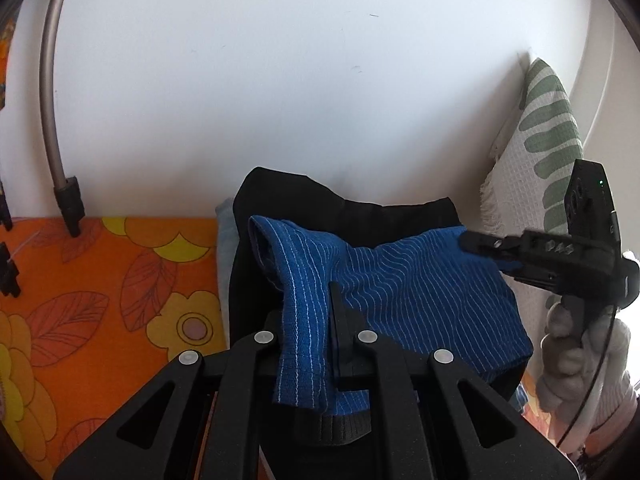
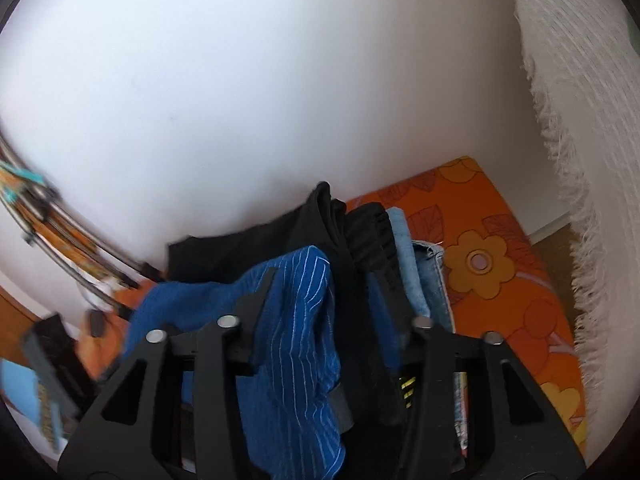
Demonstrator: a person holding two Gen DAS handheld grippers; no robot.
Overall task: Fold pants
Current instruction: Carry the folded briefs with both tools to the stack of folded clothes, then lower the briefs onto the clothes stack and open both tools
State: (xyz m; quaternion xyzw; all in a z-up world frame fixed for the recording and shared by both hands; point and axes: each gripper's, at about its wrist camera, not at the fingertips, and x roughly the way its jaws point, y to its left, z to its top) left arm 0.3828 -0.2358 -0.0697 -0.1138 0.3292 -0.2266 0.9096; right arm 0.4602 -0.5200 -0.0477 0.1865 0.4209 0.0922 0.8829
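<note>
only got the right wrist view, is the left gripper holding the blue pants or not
Observer: Yes, the left gripper has its jaws shut on a bunched edge of the blue pants.
Operator: where on the cloth is my right one
Observer: The right gripper has its tips at the pants' far right corner.
Operator: anything beside it
Observer: A white blanket with green leaf shapes hangs just behind it.
</note>
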